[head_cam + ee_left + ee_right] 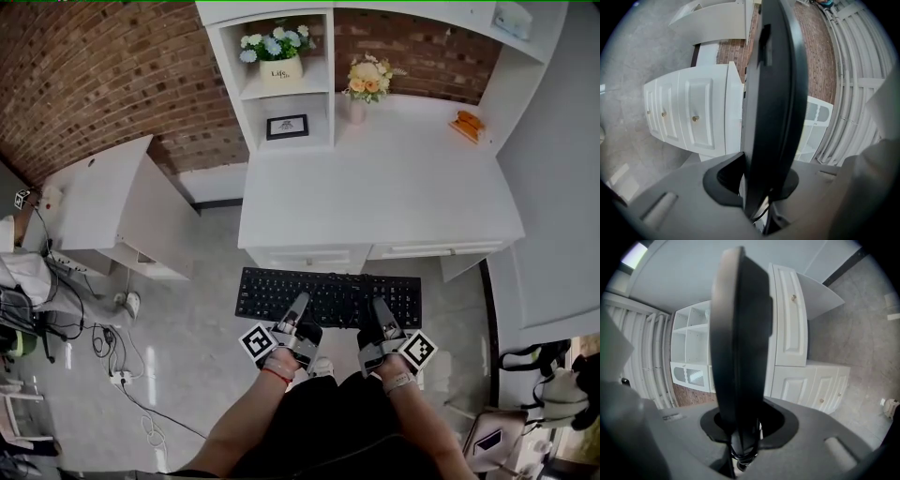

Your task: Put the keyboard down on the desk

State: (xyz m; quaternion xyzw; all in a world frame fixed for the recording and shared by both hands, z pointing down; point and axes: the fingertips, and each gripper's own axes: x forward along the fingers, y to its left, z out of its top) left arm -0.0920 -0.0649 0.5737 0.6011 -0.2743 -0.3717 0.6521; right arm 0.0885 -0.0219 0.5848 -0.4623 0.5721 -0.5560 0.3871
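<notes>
A black keyboard [328, 296] hangs level in the air just in front of the white desk [394, 202], held by its near edge. My left gripper [298, 311] is shut on the keyboard's near edge left of centre. My right gripper [382, 317] is shut on the same edge right of centre. In the left gripper view the keyboard [773, 103] shows edge-on, running up from between the jaws. The right gripper view gives the same edge-on sight of the keyboard [740, 348]. The desk top in front of me is bare.
At the back of the desk stand a shelf unit with a flower pot [278, 58] and a picture frame [287, 126], a vase of flowers [367, 84] and an orange thing [469, 123]. A white cabinet [112, 206] stands at the left, with cables [112, 361] on the floor.
</notes>
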